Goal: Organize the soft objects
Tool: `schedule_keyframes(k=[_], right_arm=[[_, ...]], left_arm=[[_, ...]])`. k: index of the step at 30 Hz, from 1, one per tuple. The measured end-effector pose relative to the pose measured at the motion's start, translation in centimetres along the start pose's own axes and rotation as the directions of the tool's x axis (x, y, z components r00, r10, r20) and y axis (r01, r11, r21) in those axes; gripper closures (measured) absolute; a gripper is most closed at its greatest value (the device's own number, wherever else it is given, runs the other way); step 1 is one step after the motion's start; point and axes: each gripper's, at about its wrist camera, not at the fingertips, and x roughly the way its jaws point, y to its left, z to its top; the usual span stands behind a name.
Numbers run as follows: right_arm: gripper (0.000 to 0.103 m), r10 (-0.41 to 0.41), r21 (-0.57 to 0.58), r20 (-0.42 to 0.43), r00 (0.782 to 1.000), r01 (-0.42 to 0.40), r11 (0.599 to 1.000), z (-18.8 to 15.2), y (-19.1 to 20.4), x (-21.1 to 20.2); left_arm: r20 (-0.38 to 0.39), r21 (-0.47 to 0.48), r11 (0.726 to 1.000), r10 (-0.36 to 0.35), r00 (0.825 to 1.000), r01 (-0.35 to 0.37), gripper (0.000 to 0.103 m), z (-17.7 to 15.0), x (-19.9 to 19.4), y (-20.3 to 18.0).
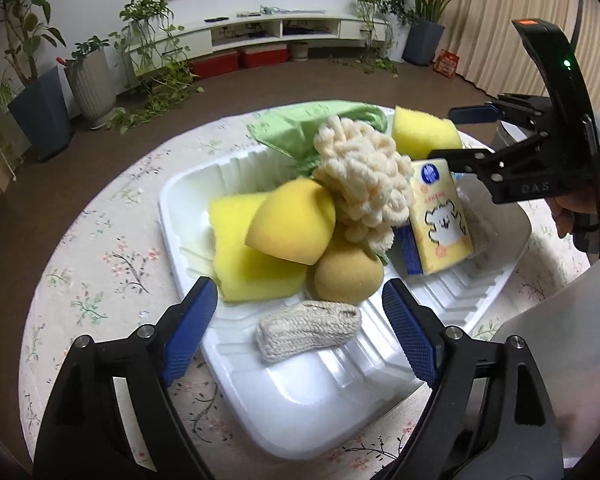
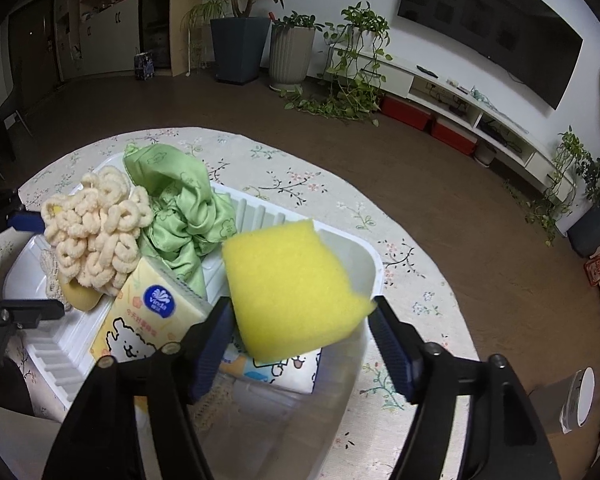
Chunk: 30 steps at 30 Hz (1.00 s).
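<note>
White foam tray (image 1: 188, 200) sits on a round table with floral tablecloth (image 1: 100, 264), loaded with soft items. Left gripper (image 1: 300, 320) hovers low over the near end of the tray, fingers spread wide, nothing between them; a small knitted off-white pouch (image 1: 308, 326) lies on the tray floor in the gap. Behind it: a tan round sponge (image 1: 346, 276), a yellow sponge block (image 1: 252, 256) with an orange-yellow rounded sponge (image 1: 292, 226) resting on top, and a cream chenille loop mitt (image 1: 364, 184) heaped mid-tray. Green cloth (image 1: 300, 128) bunched at the far end. A yellow Vinda tissue pack (image 1: 440, 220) leans tilted at the right side. Right gripper (image 2: 300, 312) hangs over the tray's far right corner, fingers apart, a yellow sponge (image 2: 296, 288) between them; whether the pads actually press it cannot be told. Another printed tissue pack (image 2: 276, 368) lies underneath.
</note>
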Motion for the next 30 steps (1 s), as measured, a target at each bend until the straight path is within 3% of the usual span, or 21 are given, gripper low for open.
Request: schedule_keyframes(k=[4, 8, 11, 18, 25, 30], right_arm=[[0.017, -0.001, 0.009, 0.016, 1.000, 0.001, 1.000, -0.1, -0.3, -0.7], [0.011, -0.004, 0.015, 0.032, 0.999, 0.004, 1.000, 0.2, -0.5, -1.3], [0.004, -0.008, 0.021, 0.044, 0.999, 0.007, 1.000, 0.2, -0.7, -1.8], [0.002, -0.027, 0.033, 0.072, 0.997, 0.024, 0.999, 0.0, -1.3, -3.1], [0.000, -0.030, 0.102, 0.090, 0.996, 0.021, 0.995, -0.4, -3.4, -5.1], [0.000, -0.080, 0.143, 0.106, 0.991, 0.064, 0.988, -1.3, -4.8, -7.8]], left_arm=[[0.020, -0.009, 1.000, 0.013, 1.000, -0.012, 0.015, 0.3, -0.4, 0.4], [0.046, -0.010, 1.000, 0.013, 0.999, -0.012, 0.004, 0.6, -0.8, 0.5], [0.071, -0.017, 1.000, 0.023, 0.997, -0.022, 0.004, 0.8, -1.4, 0.6], [0.119, -0.027, 0.997, 0.078, 0.990, -0.076, 0.000, 0.6, -3.0, 1.3], [0.191, -0.105, 0.984, 0.163, 0.968, -0.145, 0.000, 0.4, -6.7, 2.8], [0.236, -0.167, 0.963, 0.245, 0.940, -0.210, 0.000, -0.9, -10.3, 2.9]])
